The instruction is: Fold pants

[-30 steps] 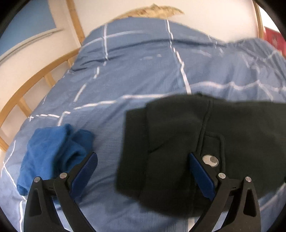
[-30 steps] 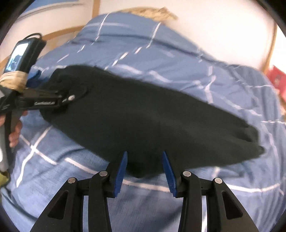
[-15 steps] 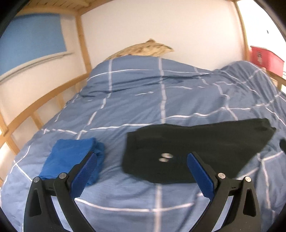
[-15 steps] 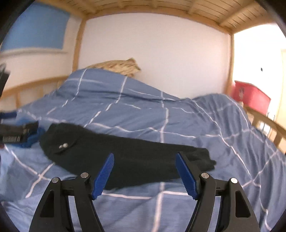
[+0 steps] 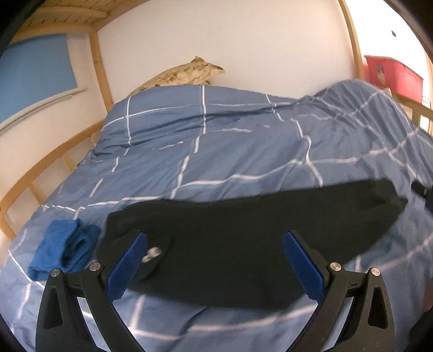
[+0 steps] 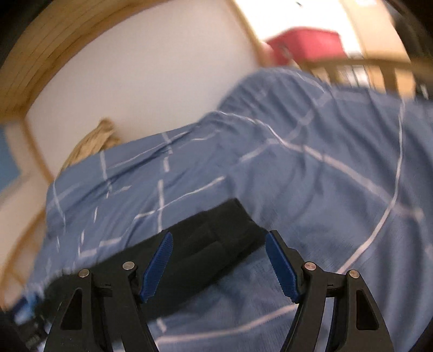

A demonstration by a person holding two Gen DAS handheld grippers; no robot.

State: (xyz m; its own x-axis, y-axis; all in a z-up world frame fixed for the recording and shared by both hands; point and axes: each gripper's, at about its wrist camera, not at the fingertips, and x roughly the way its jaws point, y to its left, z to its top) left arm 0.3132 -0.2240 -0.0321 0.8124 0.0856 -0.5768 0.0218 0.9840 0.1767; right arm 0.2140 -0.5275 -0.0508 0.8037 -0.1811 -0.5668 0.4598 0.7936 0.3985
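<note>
— What sort of place is this?
— A bedroom in a home. A bed's blue checked duvet (image 5: 216,140) fills the view.
— Anything else?
— A pillow (image 5: 186,73) at the duvet's far end against the white wall, wooden rails (image 5: 48,168) beside it, slats (image 5: 59,13) above, a red bin (image 5: 392,73) beyond.

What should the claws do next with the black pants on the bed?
Probably lower the right claw onto the leg end of the black pants and pinch it, to fold it toward the waist. The pants lie flat on the blue checked duvet, and both claws are open and empty, the left claw near the waist.
</note>
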